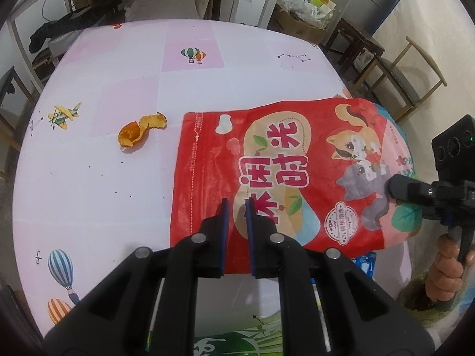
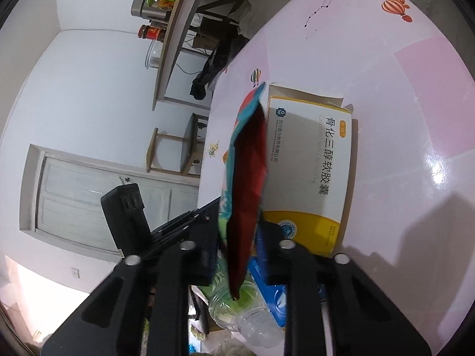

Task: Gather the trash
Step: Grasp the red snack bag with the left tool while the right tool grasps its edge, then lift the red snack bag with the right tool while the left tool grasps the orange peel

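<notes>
A red snack bag (image 1: pixel 297 172) with cartoon cats is held flat over the pink table (image 1: pixel 118 192). My left gripper (image 1: pixel 237 204) is shut on the bag's near edge, with the foil pinched between its blue pads. My right gripper (image 1: pixel 394 185) grips the bag's right side. In the right wrist view the bag (image 2: pixel 246 178) shows edge-on between the right gripper's (image 2: pixel 240 228) fingers, which are shut on it. An orange peel (image 1: pixel 139 130) lies on the table left of the bag.
A white and yellow medicine box (image 2: pixel 311 163) lies on the table behind the bag. Below the bag are a clear plastic bottle (image 2: pixel 240 308) with a green label and a blue packet (image 2: pixel 267 276). A wooden chair (image 1: pixel 415 74) stands off the table's right side.
</notes>
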Demonstrator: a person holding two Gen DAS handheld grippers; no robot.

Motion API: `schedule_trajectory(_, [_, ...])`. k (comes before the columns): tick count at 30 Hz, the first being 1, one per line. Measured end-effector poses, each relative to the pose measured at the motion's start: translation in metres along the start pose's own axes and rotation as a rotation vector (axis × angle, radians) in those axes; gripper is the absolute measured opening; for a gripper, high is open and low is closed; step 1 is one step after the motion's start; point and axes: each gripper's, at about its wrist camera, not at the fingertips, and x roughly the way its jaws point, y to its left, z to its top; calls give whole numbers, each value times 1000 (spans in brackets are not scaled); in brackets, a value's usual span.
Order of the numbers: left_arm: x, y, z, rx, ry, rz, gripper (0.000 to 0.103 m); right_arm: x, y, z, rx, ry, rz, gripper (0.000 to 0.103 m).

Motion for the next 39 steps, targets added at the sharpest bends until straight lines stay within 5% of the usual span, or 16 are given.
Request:
schedule_trajectory(7, [-35, 22, 2, -61, -90, -33, 12, -5, 4, -1, -24, 2, 57, 11])
schedule_trajectory(14, [-64, 70, 26, -152, -159, 26, 30, -20, 14, 0, -53, -22, 117, 10])
schedule_trajectory(18, [-49, 93, 47, -168, -114, 54, 41, -33, 17, 1, -61, -41, 154, 10])
schedule_trajectory(23, [-5, 122, 63, -229, 0, 55, 41, -40, 22, 2, -65, -54, 201, 10])
schedule_trajectory(32, [33, 143, 65, -280, 68, 5, 41, -38, 24, 4, -59, -52, 206, 10])
schedule_trajectory(37, [35, 138, 62, -263, 59, -3, 39, -36, 23, 5, -52, -48, 210, 10])
schedule_trajectory(39, [36, 134, 63, -248, 60, -2, 28, -35, 22, 5, -48, -46, 210, 10])
